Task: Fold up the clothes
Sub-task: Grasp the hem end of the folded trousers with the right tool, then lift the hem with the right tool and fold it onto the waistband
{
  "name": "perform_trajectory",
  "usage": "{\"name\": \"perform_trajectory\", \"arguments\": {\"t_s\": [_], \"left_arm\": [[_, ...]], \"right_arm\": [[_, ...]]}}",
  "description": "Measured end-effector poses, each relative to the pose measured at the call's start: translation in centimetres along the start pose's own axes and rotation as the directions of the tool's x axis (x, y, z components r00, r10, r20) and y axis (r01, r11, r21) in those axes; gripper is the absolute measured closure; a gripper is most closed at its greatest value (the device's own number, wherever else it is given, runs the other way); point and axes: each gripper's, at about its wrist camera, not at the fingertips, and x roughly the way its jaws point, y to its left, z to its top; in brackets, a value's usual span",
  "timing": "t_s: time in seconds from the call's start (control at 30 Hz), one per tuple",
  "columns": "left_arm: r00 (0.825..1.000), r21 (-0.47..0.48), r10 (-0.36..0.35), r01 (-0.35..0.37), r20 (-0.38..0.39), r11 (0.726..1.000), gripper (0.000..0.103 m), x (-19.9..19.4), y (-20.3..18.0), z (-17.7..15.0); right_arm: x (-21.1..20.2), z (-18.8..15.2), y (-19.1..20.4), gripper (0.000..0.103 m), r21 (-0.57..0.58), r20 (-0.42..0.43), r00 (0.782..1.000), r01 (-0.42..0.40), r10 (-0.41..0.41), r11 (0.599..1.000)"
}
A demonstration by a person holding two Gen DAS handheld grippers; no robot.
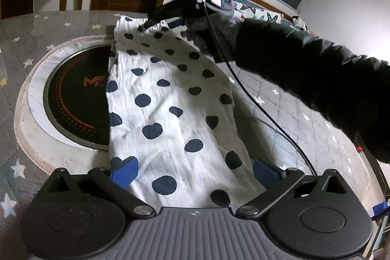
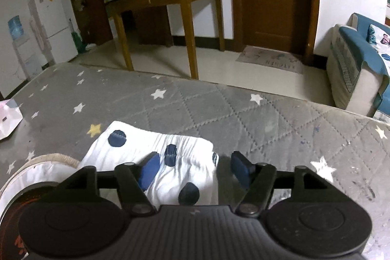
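Note:
A white garment with dark blue polka dots point(image 1: 168, 104) lies in a long strip on the grey star-patterned table cover point(image 1: 304, 109). My left gripper point(image 1: 192, 173) is open, its blue pads spread over the garment's near end. My right gripper point(image 2: 195, 171) is open over the garment's far end point(image 2: 158, 155), one pad over the cloth and one over the cover beside its edge. In the left wrist view the right gripper point(image 1: 156, 21) reaches down onto that far end, held by a gloved hand in a black sleeve.
A round black induction hob point(image 1: 78, 99) in a white ring sits in the table, partly under the garment's left side. A black cable point(image 1: 268, 113) trails over the cover at right. A white bag point(image 2: 7, 118) lies at the far left. A wooden table point(image 2: 170, 6) and sofa point(image 2: 360, 65) stand beyond.

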Motion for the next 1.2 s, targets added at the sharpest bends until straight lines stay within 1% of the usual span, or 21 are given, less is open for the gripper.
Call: {"name": "perform_trajectory", "arguments": {"t_s": [0.03, 0.07, 0.1, 0.17, 0.2, 0.23, 0.27, 0.3, 0.43, 0.53, 0.7, 0.83, 1.0, 1.07, 1.2], "left_arm": [[1.0, 0.002, 0.003, -0.003, 0.003, 1.0, 0.0, -0.1, 0.0, 0.0], [1.0, 0.004, 0.006, -0.006, 0.004, 1.0, 0.0, -0.2, 0.0, -0.1], [1.0, 0.005, 0.011, -0.011, 0.005, 1.0, 0.0, -0.2, 0.1, -0.1], [1.0, 0.002, 0.023, -0.023, 0.004, 1.0, 0.0, -0.3, 0.3, -0.2], [1.0, -0.001, 0.03, -0.03, 0.003, 1.0, 0.0, -0.3, 0.4, -0.3], [0.999, -0.005, 0.038, -0.038, 0.003, 0.999, 0.0, -0.3, 0.6, -0.3], [0.999, -0.007, 0.046, -0.046, 0.003, 0.999, 0.0, -0.3, 0.7, -0.3], [0.998, -0.01, 0.055, -0.055, 0.003, 0.998, 0.0, -0.3, 0.9, -0.4], [0.995, -0.022, 0.103, -0.103, -0.003, 0.994, 0.0, -0.4, 1.7, -0.5], [0.991, -0.022, 0.136, -0.136, -0.008, 0.99, 0.0, -0.4, 2.3, -0.8], [0.983, -0.032, 0.183, -0.184, -0.02, 0.982, 0.0, -0.4, 3.1, -1.3], [0.978, -0.031, 0.209, -0.209, -0.02, 0.977, 0.0, -0.6, 3.6, -1.7], [0.973, -0.029, 0.23, -0.231, -0.013, 0.973, 0.0, -1.1, 3.9, -1.7], [0.972, -0.034, 0.235, -0.235, -0.009, 0.971, 0.0, -1.4, 4.1, -1.8], [0.964, -0.032, 0.266, -0.265, 0.01, 0.964, 0.0, -2.2, 4.3, -1.9]], "right_arm": [[0.0, -0.1, -0.1, 0.036, 0.007, 0.006, 1.0, -0.003, 0.003, 1.0], [0.0, -0.1, -0.1, 0.038, 0.015, 0.011, 1.0, -0.008, 0.008, 1.0], [0.0, -0.1, -0.2, 0.047, 0.018, 0.012, 1.0, -0.018, 0.018, 1.0], [-0.1, 0.1, -0.4, 0.059, 0.034, 0.01, 0.999, -0.044, 0.044, 0.998], [-0.2, 0.2, -0.5, 0.069, 0.043, 0.01, 0.998, -0.057, 0.057, 0.997], [-0.4, 0.2, -0.6, 0.076, 0.054, 0.01, 0.997, -0.071, 0.071, 0.996], [-0.5, 0.3, -0.7, 0.081, 0.064, 0.012, 0.996, -0.084, 0.083, 0.994], [-0.8, 0.3, -0.7, 0.084, 0.071, 0.019, 0.996, -0.091, 0.09, 0.993], [-2.3, 0.4, -0.2, 0.085, 0.073, 0.055, 0.992, -0.117, 0.113, 0.99], [-4.5, 0.5, 0.7, 0.085, 0.049, 0.085, 0.987, -0.144, 0.14, 0.988], [-8.5, 0.2, 2.3, 0.085, 0.023, 0.122, 0.974, -0.193, 0.189, 0.981], [-12.7, -0.9, 4.1, 0.085, -0.012, 0.143, 0.963, -0.229, 0.229, 0.973], [-17.6, -3.7, 5.9, 0.085, -0.03, 0.154, 0.946, -0.283, 0.284, 0.959], [-19.5, -5.1, 6.5, 0.086, -0.033, 0.147, 0.941, -0.304, 0.306, 0.952], [-23.3, -8.1, 7.9, 0.086, -0.045, 0.132, 0.925, -0.354, 0.357, 0.934]]}}
